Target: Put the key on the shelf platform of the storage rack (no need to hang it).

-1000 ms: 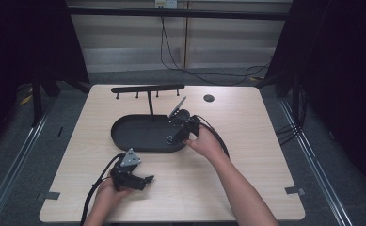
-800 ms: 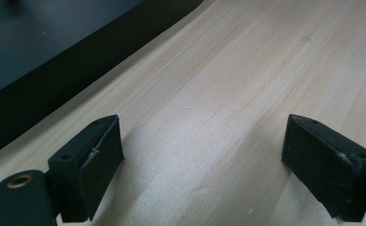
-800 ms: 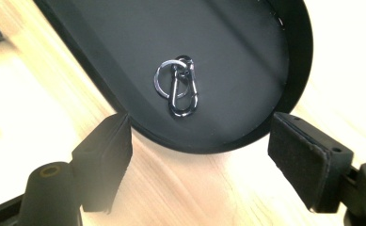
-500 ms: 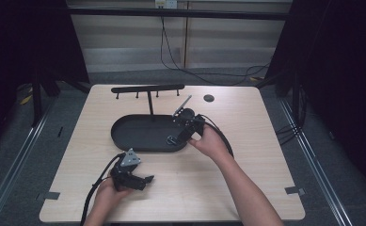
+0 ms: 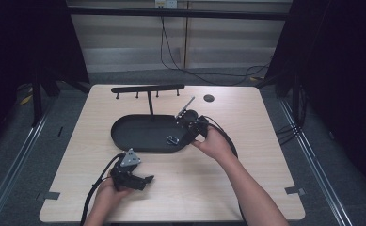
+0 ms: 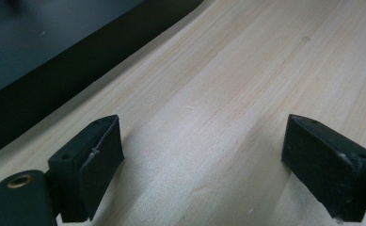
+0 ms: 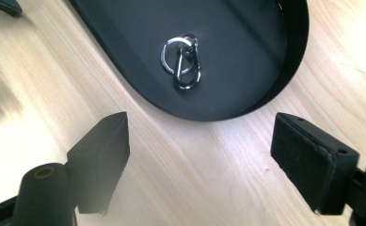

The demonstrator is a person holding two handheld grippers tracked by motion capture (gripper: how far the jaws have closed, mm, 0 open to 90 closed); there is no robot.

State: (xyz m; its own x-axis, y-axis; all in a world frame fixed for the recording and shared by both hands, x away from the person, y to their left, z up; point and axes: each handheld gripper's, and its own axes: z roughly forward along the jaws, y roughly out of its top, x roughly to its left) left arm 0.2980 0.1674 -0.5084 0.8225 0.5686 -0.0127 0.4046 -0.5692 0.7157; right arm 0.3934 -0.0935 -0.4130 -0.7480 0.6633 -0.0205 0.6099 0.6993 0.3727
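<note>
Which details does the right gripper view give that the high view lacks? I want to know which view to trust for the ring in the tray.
Right gripper view alone: the key ring and the carabiner clipped to it read as two parts, lying flat on the tray floor, with that gripper's fingers wide apart over bare wood and nothing between them. High view alone: the hook rack, both hands, the left gripper resting on the table, and a small dark disc. Both share: the black oval tray, the ring inside its rounded end, and the light wood.
</note>
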